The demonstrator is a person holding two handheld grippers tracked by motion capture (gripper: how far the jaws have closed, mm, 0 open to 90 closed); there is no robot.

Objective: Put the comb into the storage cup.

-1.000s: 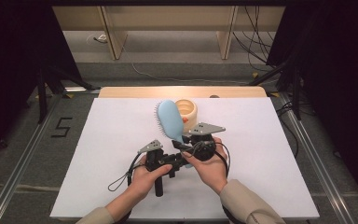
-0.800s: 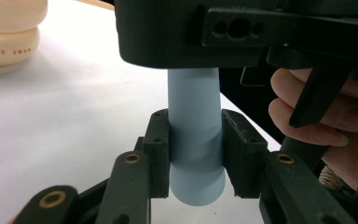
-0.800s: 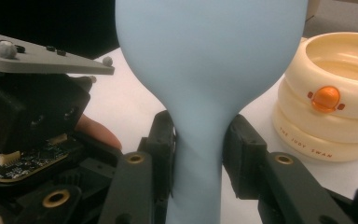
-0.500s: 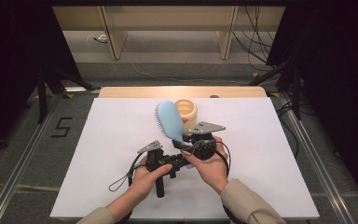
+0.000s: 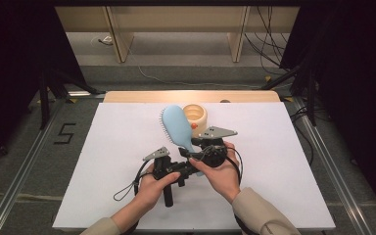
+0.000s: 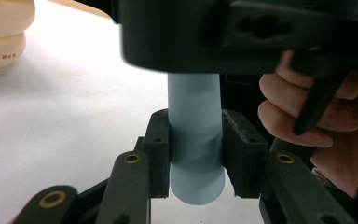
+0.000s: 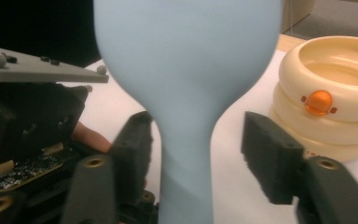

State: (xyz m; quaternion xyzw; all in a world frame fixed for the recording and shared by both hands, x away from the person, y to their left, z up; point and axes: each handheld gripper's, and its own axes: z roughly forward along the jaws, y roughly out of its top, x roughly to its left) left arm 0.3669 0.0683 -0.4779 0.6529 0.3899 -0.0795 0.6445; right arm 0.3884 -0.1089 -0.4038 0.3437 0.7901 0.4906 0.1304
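A light blue hairbrush (image 5: 176, 125) slants up over the white table top (image 5: 103, 161), bristles facing left. My left gripper (image 6: 196, 154) is shut on the end of the brush handle (image 6: 195, 116), both pads pressed flat on it; in the high view the left gripper (image 5: 188, 169) points right. My right gripper (image 7: 196, 140) straddles the brush's narrow neck (image 7: 186, 154). Its jaws have just been opening; the right pad (image 7: 270, 158) stands clear of the neck. From above, the right gripper (image 5: 196, 149) sits just right of the left one.
A cream ring-shaped container (image 5: 196, 116) with an orange button (image 7: 319, 102) stands just behind the brush head, also at the left gripper view's top left as the cream container (image 6: 0, 32). A wooden strip (image 5: 191, 96) borders the table's far edge. Dark stands flank both sides.
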